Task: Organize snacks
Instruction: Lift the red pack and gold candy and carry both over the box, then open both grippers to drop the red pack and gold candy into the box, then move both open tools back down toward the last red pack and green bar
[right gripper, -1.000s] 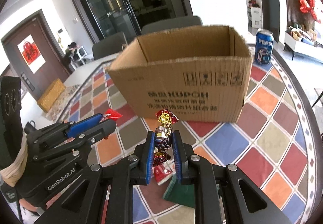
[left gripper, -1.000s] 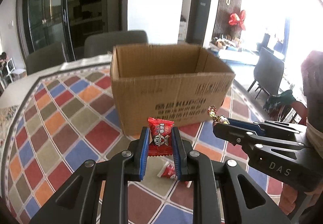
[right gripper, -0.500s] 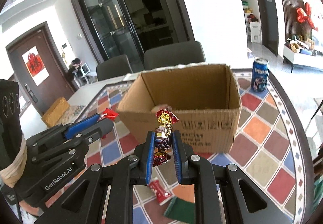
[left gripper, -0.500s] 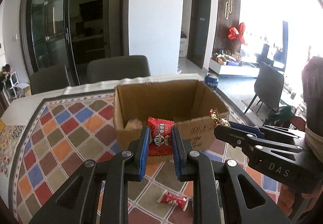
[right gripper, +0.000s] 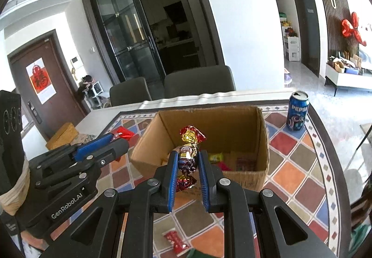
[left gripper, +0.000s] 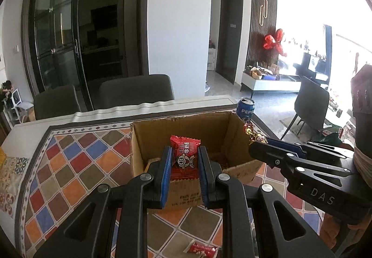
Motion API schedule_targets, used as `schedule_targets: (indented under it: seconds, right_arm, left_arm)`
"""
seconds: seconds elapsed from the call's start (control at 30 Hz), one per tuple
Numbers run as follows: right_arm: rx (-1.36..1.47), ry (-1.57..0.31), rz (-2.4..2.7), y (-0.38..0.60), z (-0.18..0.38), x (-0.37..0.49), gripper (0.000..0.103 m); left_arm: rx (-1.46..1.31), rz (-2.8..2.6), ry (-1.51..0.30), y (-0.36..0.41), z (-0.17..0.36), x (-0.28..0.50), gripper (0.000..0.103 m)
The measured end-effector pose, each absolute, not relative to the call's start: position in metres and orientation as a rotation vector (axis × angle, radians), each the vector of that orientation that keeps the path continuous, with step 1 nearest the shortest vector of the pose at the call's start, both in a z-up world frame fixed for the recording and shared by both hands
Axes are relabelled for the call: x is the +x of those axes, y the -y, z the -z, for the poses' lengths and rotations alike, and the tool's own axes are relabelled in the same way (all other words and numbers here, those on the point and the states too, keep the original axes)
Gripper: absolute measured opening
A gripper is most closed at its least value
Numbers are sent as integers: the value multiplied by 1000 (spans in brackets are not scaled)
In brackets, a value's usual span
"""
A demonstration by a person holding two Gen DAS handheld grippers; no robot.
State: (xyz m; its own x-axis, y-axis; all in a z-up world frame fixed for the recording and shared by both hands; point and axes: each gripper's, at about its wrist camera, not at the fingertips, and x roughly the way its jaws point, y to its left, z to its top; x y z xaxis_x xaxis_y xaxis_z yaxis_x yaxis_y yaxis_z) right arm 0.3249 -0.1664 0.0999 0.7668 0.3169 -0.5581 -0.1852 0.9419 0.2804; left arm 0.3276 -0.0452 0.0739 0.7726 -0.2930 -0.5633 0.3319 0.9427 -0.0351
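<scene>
My left gripper (left gripper: 184, 153) is shut on a red candy packet (left gripper: 184, 160) with a cartoon face, held above the near edge of an open cardboard box (left gripper: 234, 127). My right gripper (right gripper: 187, 155) is shut on a gold, red and purple foil twist candy (right gripper: 189, 141), held above the box's near wall (right gripper: 244, 176). Several snack packets lie inside the box (right gripper: 216, 158). Each gripper shows in the other's view: the right one (left gripper: 258, 141) with its candy, the left one (right gripper: 118, 139) with its red packet.
A blue Pepsi can (right gripper: 297, 111) stands behind the box at the right. A red packet (right gripper: 175, 240) lies on the checkered tablecloth (right gripper: 290, 174) below the grippers; it also shows in the left wrist view (left gripper: 201, 249). Grey chairs (right gripper: 197, 82) stand behind the table.
Both grippers have risen with their candies from table level in front of the box to above its near edge. The inside of the box is now in view.
</scene>
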Motion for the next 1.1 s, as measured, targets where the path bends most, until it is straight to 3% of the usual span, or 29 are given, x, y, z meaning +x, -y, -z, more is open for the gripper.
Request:
schedule_targets:
  seconds: [0.47,0.5,0.57,0.6,0.63,0.67,1.1]
  right_arm:
    - [188,-673,-259,175,-100,372,19]
    - [188,-677,-255,175,-99,375,19]
    - [188,-684,-242,177,-98,381,20]
    - [184,-689,-231,178,-98,383,25]
    - [183,-697,-220,179,-97,384,34]
    - [186,-701,-213,180,-96,384,36]
    - [158,-714,-223,182,-83,340,39]
  left_arm:
    - [72,317,-667,57,-67,381,23]
    - [73,305,-672,58,-66,384,26]
    - [68,263,-675,56,-66,386,44]
    - [63,242,-663,55,-67,383,52]
    - [67,232,-655,54,-67,380,53]
    - [81,223,-656,55,-66,377,53]
    - [101,211,-718,57,-40,318,56]
